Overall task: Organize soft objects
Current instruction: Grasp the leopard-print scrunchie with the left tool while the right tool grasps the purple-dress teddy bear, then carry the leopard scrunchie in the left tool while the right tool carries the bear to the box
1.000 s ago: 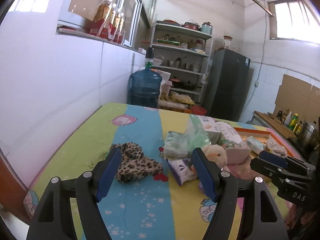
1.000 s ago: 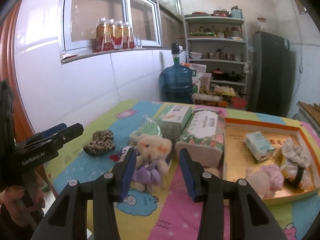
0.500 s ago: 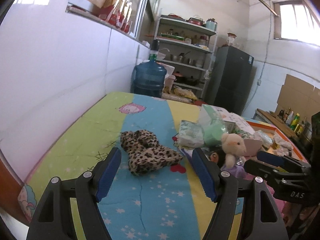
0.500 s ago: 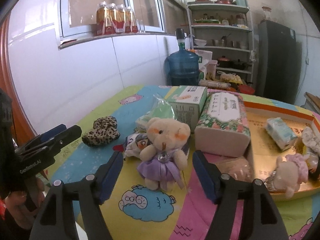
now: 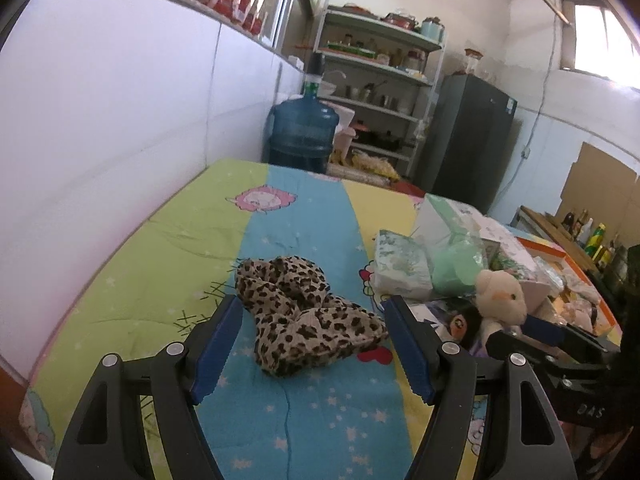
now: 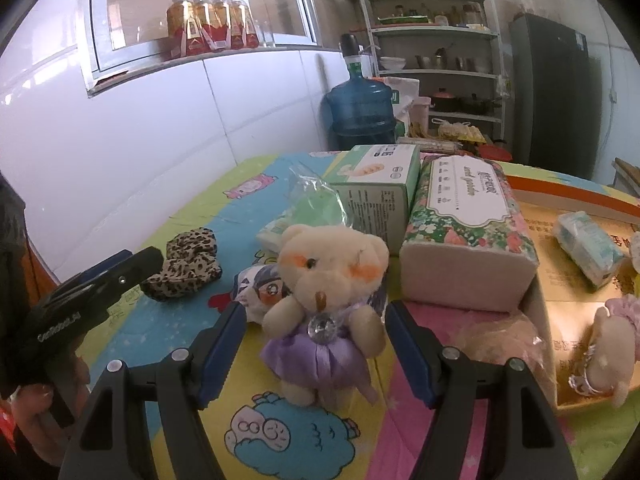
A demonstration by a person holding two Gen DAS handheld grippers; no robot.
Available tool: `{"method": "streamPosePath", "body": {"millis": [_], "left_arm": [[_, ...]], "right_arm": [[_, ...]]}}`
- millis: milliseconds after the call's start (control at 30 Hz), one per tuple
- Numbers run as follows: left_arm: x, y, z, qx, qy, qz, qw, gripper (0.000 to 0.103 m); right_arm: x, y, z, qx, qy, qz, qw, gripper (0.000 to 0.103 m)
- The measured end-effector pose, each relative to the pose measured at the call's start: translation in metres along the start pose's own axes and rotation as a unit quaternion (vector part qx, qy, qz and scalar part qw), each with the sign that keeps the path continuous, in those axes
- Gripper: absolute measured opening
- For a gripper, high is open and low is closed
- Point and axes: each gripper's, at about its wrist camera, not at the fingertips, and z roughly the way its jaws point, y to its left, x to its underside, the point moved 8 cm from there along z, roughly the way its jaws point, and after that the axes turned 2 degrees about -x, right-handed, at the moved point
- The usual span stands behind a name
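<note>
A leopard-print scrunchie [image 5: 304, 312] lies on the colourful sheet, between the tips of my open left gripper [image 5: 312, 320]; it also shows in the right wrist view [image 6: 188, 266]. A cream teddy bear in a purple dress [image 6: 326, 300] stands between the tips of my open right gripper [image 6: 312, 324], apart from both pads; it also shows in the left wrist view [image 5: 500, 296]. An orange-rimmed tray [image 6: 568, 196] at the right holds a small tissue pack [image 6: 590, 248] and a pink-dressed plush [image 6: 604, 340].
A floral tissue pack [image 6: 468, 232], a green-white box [image 6: 380, 196], a green bagged item [image 6: 316, 204] and small packets [image 5: 404, 264] crowd the table's middle. A white tiled wall runs along the left. A water jug [image 5: 304, 136], shelves and fridge stand beyond.
Both grippers moved forward. The scrunchie now sits between the left tips, and the bear between the right tips. The right jaws widened since one second ago.
</note>
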Motion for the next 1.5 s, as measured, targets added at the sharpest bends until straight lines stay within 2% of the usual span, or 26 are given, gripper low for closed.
{"method": "streamPosePath", "body": {"millis": [300, 500, 567, 633, 733, 800, 867, 1067, 1500], "left_arm": [[0.005, 0.004, 0.031, -0.015, 0.046, -0.011, 0.9988, 0.075], [0.014, 0.01, 0.049, 0.005, 0.088, -0.037, 0.9954, 0.074], [0.013, 0.011, 0.048, 0.011, 0.083, -0.04, 0.9957, 0.067], [0.015, 0.011, 0.049, 0.012, 0.084, -0.038, 0.9957, 0.048], [0.015, 0.009, 0.046, 0.012, 0.072, -0.032, 0.9968, 0.029], [0.014, 0.007, 0.042, 0.016, 0.061, -0.028, 0.9976, 0.027], [0.012, 0.007, 0.038, 0.017, 0.05, -0.027, 0.9983, 0.026], [0.009, 0.003, 0.025, 0.02, 0.028, -0.02, 0.9992, 0.026], [0.006, -0.006, 0.003, 0.014, 0.007, -0.007, 0.9998, 0.026]], "right_arm": [[0.0, -0.001, 0.011, -0.002, 0.011, -0.007, 1.0, 0.071], [0.0, 0.002, 0.014, -0.008, 0.015, -0.01, 1.0, 0.071], [0.0, 0.003, 0.014, -0.009, 0.017, -0.012, 1.0, 0.071], [0.0, 0.004, 0.015, -0.008, 0.02, -0.015, 1.0, 0.071], [0.0, 0.006, 0.015, -0.009, 0.022, -0.019, 1.0, 0.071], [0.0, 0.006, 0.015, -0.01, 0.02, -0.018, 1.0, 0.071], [0.0, 0.004, 0.014, -0.011, 0.018, -0.014, 1.0, 0.062], [0.0, 0.0, 0.01, -0.018, 0.012, -0.005, 1.0, 0.055], [-0.003, -0.004, -0.007, -0.023, -0.006, 0.002, 1.0, 0.052]]}}
